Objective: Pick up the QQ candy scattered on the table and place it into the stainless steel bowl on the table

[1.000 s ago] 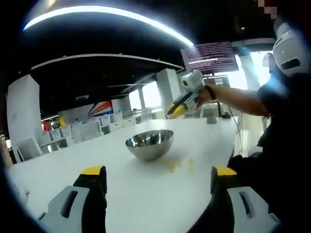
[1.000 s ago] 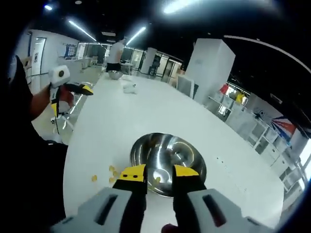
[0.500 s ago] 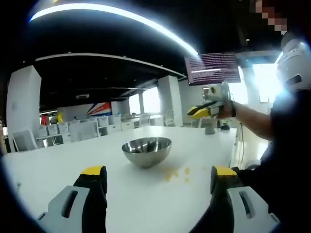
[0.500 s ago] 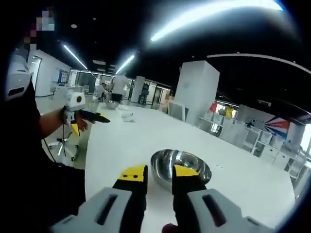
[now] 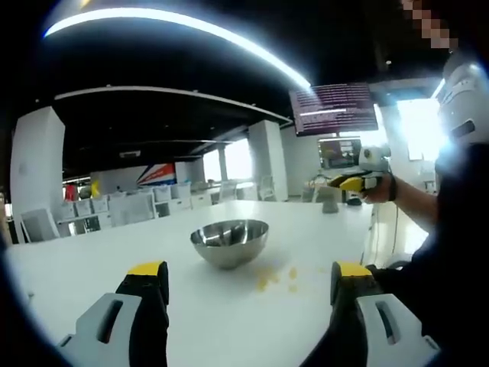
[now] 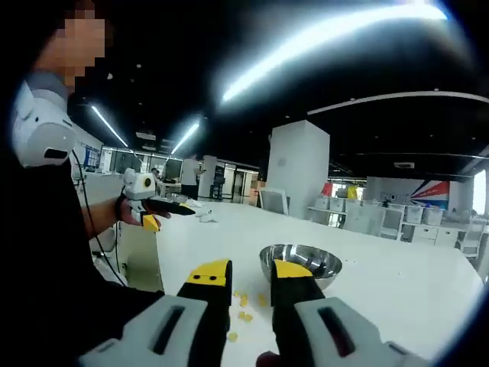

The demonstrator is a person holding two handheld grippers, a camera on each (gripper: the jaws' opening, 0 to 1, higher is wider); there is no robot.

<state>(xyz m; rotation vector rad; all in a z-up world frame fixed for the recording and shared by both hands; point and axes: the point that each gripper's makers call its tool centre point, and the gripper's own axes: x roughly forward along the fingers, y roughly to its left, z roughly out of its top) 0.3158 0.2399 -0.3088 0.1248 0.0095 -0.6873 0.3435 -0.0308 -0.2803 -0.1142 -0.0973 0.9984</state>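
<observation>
A stainless steel bowl [image 5: 229, 241] stands on the white table [image 5: 92, 267]; in the right gripper view the bowl [image 6: 309, 260] lies just beyond my jaws. Several small yellow QQ candies [image 5: 275, 278] lie on the table beside the bowl, and these candies [image 6: 244, 298] show through the narrow gap of my right jaws. My left gripper [image 5: 248, 271] is wide open and empty, short of the bowl. My right gripper [image 6: 251, 272] is open by a narrow gap with nothing in it. In the air at the right a hand holds the right gripper [image 5: 357, 182]; the left gripper [image 6: 160, 208] shows at the left.
The person's dark sleeve and body [image 5: 447, 252] fill the right side. White chairs and desks [image 5: 130, 205] stand behind the table, and a wall screen [image 5: 332, 98] hangs above. The table edge [image 5: 367, 237] runs close to the person.
The right gripper has pulled back from above the bowl and swung out to the side, level with the table. The left gripper's view has hardly shifted. Neither pair of jaws has changed its gap.
</observation>
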